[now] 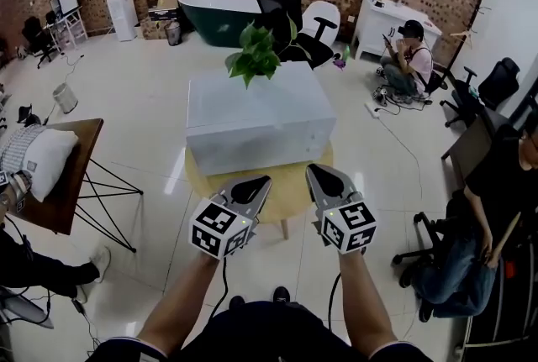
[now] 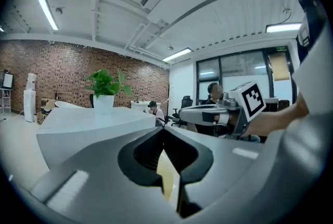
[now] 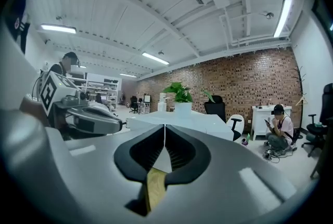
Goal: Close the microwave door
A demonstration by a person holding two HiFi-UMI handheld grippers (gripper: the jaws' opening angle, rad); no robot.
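Before the front edge of the microwave, left tongs and right tongs hover pressed together, empty.

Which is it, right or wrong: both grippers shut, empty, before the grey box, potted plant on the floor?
Wrong: the head view shows the potted plant standing on top of the grey box. The rest holds.

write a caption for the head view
Shut left gripper and right gripper before a pale grey boxy microwave on a round wooden table, green potted plant on top
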